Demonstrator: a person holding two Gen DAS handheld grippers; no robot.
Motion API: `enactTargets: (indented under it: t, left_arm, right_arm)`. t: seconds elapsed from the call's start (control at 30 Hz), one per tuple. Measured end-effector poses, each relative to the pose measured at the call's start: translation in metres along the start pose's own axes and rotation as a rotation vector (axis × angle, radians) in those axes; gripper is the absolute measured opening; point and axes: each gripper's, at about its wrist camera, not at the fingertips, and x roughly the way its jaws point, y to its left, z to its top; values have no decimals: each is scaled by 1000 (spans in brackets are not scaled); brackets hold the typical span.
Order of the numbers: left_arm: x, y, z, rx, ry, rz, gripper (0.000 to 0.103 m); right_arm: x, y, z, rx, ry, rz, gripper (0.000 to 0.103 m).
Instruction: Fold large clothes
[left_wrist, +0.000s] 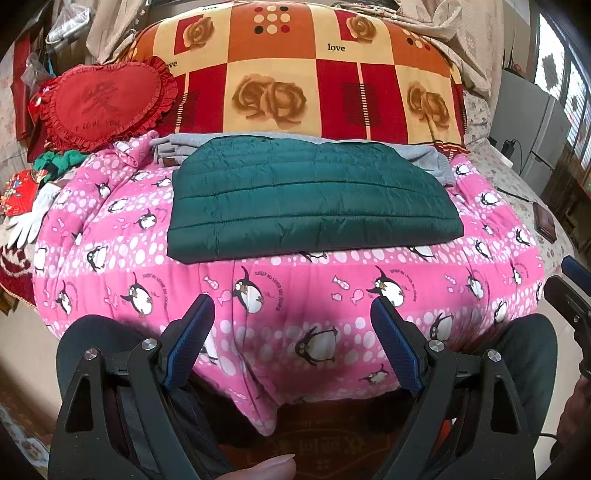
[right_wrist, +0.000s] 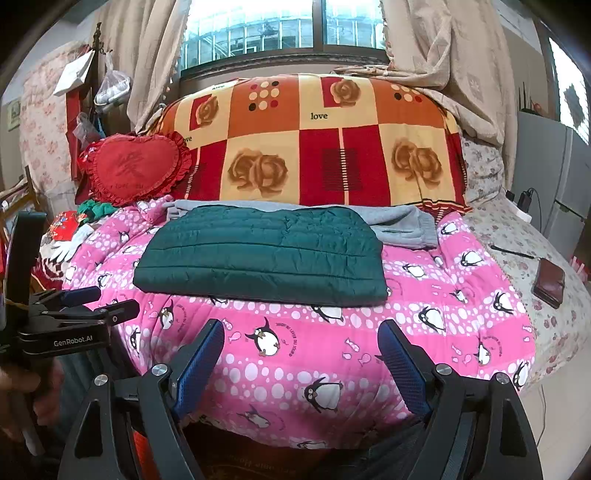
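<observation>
A dark green quilted jacket (left_wrist: 310, 195) lies folded into a flat rectangle on the pink penguin quilt (left_wrist: 288, 295); it also shows in the right wrist view (right_wrist: 262, 254). A grey garment (left_wrist: 424, 155) lies folded under and behind it, also seen in the right wrist view (right_wrist: 402, 221). My left gripper (left_wrist: 291, 306) is open and empty, held back from the jacket above the quilt's near edge. My right gripper (right_wrist: 301, 332) is open and empty, also short of the jacket. The left gripper shows at the left of the right wrist view (right_wrist: 92, 306).
A folded checked rose blanket (right_wrist: 317, 147) stands behind the clothes. A red heart cushion (right_wrist: 136, 166) leans at the back left. White gloves (right_wrist: 66, 247) and red items lie at the left. A brown wallet (right_wrist: 550, 280) and a cable lie on the flowered sheet at the right.
</observation>
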Motion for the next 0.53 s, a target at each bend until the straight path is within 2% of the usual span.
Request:
enactTargets:
  t: [0.3, 0.53]
  left_arm:
    - [1, 0, -1, -11, 1, -24, 86]
    - [0, 5, -2, -22, -23, 7, 86]
  right_arm:
    - [0, 2, -1, -2, 8, 3, 83]
    - [0, 3, -1, 0, 11, -1, 83]
